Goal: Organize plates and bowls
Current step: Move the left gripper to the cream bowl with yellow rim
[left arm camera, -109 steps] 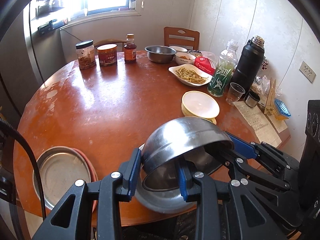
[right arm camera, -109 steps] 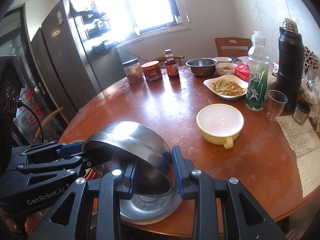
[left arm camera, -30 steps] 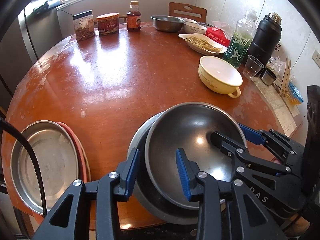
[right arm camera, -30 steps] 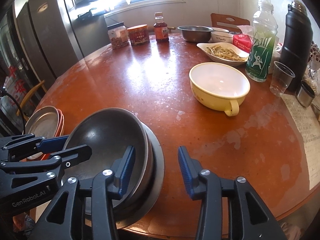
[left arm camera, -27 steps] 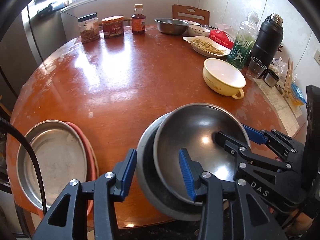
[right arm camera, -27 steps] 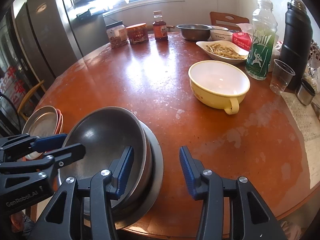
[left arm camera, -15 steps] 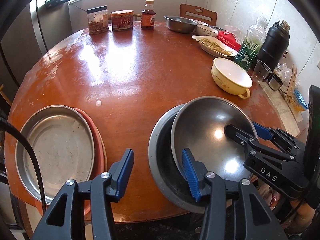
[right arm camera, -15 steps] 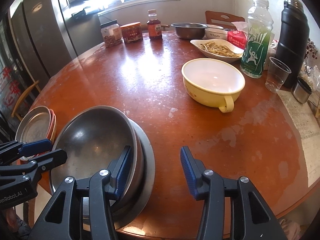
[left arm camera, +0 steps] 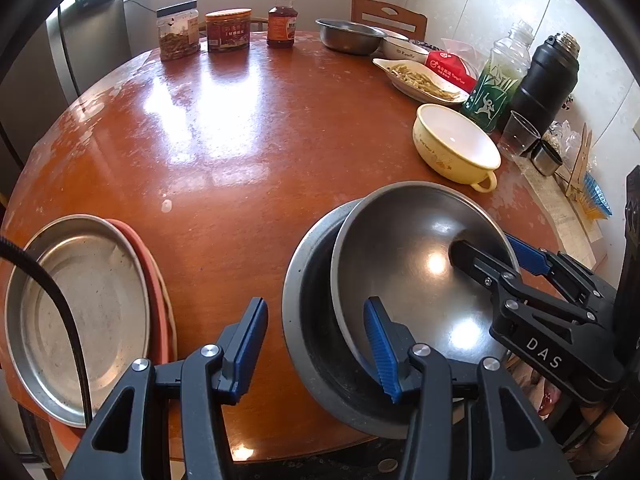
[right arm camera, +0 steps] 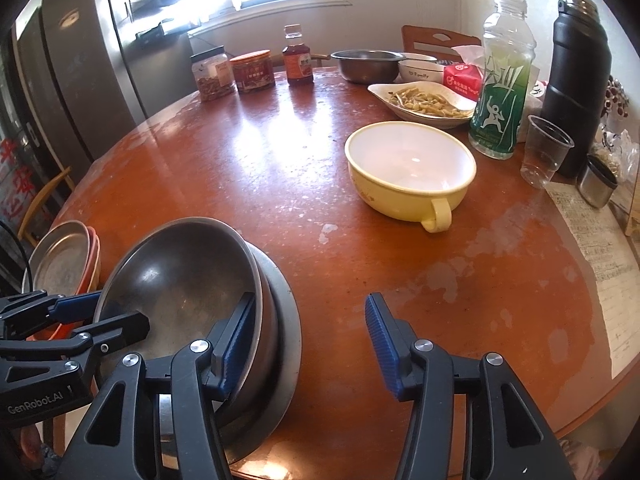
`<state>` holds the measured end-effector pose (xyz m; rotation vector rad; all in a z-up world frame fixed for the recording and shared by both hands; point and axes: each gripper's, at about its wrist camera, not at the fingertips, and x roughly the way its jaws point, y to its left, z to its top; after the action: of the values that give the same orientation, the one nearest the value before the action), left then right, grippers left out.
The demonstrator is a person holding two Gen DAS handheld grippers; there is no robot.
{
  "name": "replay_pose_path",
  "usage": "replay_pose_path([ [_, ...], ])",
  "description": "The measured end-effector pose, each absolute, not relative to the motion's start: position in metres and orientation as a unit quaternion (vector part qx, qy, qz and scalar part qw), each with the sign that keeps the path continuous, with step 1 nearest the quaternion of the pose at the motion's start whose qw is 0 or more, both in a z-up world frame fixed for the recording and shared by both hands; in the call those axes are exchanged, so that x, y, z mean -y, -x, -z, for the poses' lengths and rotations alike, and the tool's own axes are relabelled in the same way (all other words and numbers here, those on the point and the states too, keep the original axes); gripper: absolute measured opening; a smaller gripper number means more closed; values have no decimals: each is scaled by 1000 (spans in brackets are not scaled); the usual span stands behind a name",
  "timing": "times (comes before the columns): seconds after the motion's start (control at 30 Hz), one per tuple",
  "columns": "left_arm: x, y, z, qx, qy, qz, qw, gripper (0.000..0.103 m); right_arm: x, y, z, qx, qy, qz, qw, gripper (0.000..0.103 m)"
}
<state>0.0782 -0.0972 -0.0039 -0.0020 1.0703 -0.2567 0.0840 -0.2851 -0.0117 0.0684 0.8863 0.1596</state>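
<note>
The round wooden counter [left arm camera: 240,140] carries everything here, and the largest piece of the task sits right under both grippers: a wide steel bowl [left arm camera: 308,320] at the near edge, with a smaller steel bowl [left arm camera: 404,264] nested inside it, leaning a little. The left gripper [left arm camera: 316,344] has its jaws apart, its right jaw over the rims of the two bowls and its left jaw over bare wood, pressing on nothing. The right gripper [right arm camera: 306,340] likewise has its jaws apart and they have just been opening; its left jaw hangs inside the smaller bowl's rim, its right jaw outside, and no pad clamps the metal. The nesting step looks just finished, a release. Ahead of the right jaws, well apart, stands the yellow handled bowl [right arm camera: 408,172], the likely next piece; fetching it calls for a reach forward and a grip on its rim. Left of the left jaws lies the plate stack [left arm camera: 80,304].
</note>
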Motion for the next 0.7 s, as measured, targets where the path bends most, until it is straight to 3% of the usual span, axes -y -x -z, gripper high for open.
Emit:
replay_pose_path([
  [0.7, 111, -96, -7, -503, 3, 132, 854, 50, 310, -96, 0, -435, -76, -77, 894, 60],
])
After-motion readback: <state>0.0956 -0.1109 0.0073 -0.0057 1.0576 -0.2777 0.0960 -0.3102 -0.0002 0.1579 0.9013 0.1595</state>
